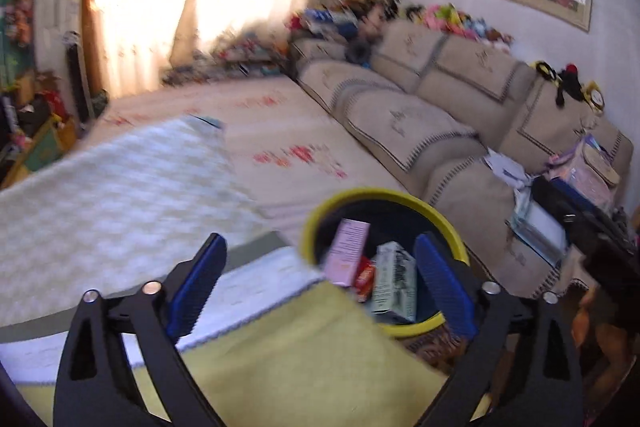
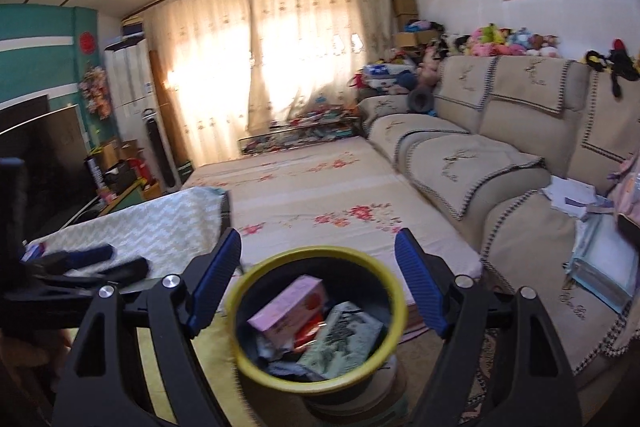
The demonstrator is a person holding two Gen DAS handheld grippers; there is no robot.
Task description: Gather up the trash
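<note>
My left gripper (image 1: pixel 320 283) fingers wide, empty; right gripper (image 2: pixel 316 283) wide w/ nothing between. Bin (image 2: pixel 394 301) below, pink box (image 2: pixel 286 303) inside. Risk: my sweeping hand bumps rim, tips bin.

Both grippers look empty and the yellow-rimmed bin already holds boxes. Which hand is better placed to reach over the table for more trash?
Probably left. In the right wrist view the left gripper already reaches over the zigzag-patterned table cloth, jaws open and empty. The right gripper is open around the yellow-rimmed dark bin, facing away from the table.
</note>
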